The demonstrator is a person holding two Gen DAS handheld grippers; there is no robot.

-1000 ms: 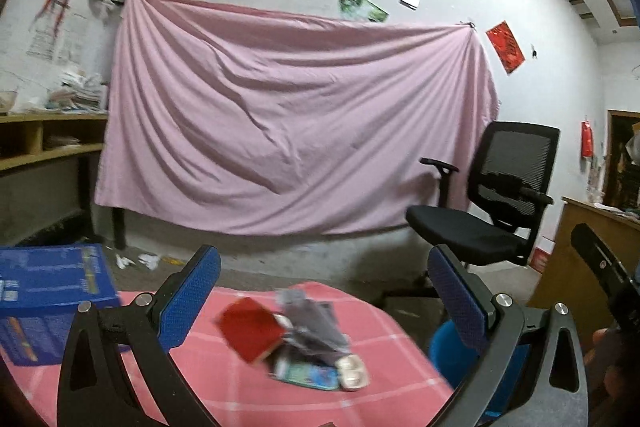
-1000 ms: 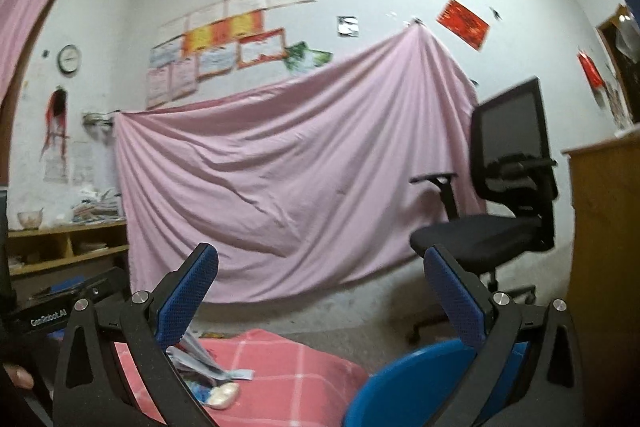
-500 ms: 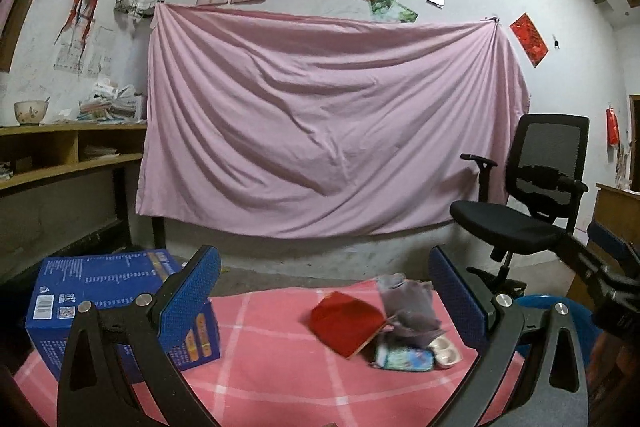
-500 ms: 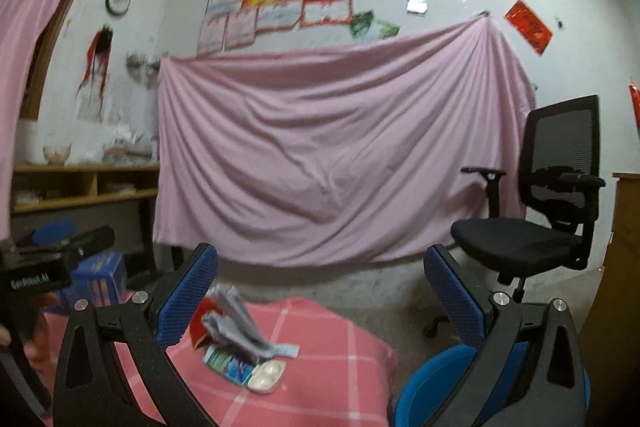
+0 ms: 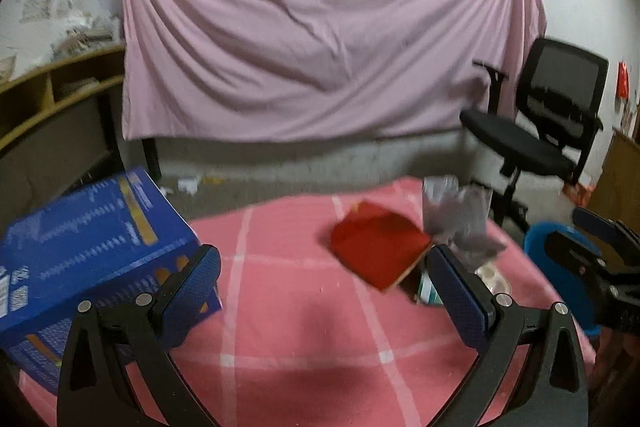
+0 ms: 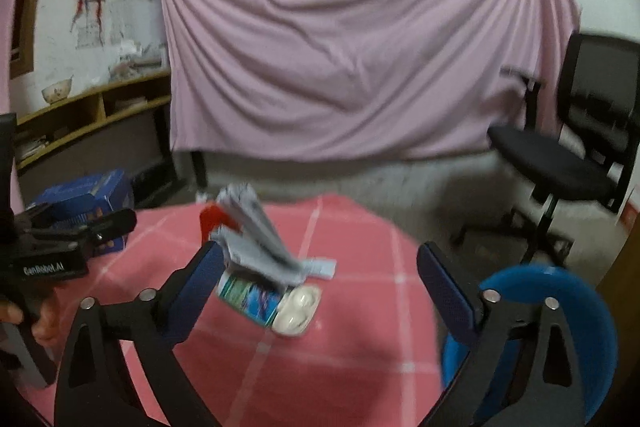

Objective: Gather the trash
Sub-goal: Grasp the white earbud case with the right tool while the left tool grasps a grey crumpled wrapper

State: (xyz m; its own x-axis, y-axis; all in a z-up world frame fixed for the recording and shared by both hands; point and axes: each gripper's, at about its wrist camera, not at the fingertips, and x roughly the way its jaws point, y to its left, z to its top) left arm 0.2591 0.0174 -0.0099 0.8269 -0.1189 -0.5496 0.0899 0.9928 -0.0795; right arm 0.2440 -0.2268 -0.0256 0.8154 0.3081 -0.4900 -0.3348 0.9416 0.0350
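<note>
A pile of trash lies on the pink checked tablecloth (image 5: 288, 307): a red carton (image 5: 380, 251), crumpled grey paper (image 5: 460, 219), a printed packet (image 6: 250, 297) and a white plastic blister tray (image 6: 298, 311). The red carton (image 6: 212, 219) and grey paper (image 6: 256, 227) also show in the right wrist view. My left gripper (image 5: 326, 287) is open and empty, above the cloth to the left of the pile. My right gripper (image 6: 320, 287) is open and empty, just in front of the pile. The right gripper also shows at the right edge of the left view (image 5: 600, 259).
A blue cardboard box (image 5: 80, 255) stands on the table's left side. A blue bin (image 6: 540, 307) sits beside the table's right edge. A black office chair (image 5: 552, 123) stands at the back right. A pink sheet (image 5: 320, 35) hangs on the wall; wooden shelves (image 5: 48, 99) stand on the left.
Both grippers have tilted down and moved closer to the table. The trash pile now appears larger and nearer in both views. Both stay open.
</note>
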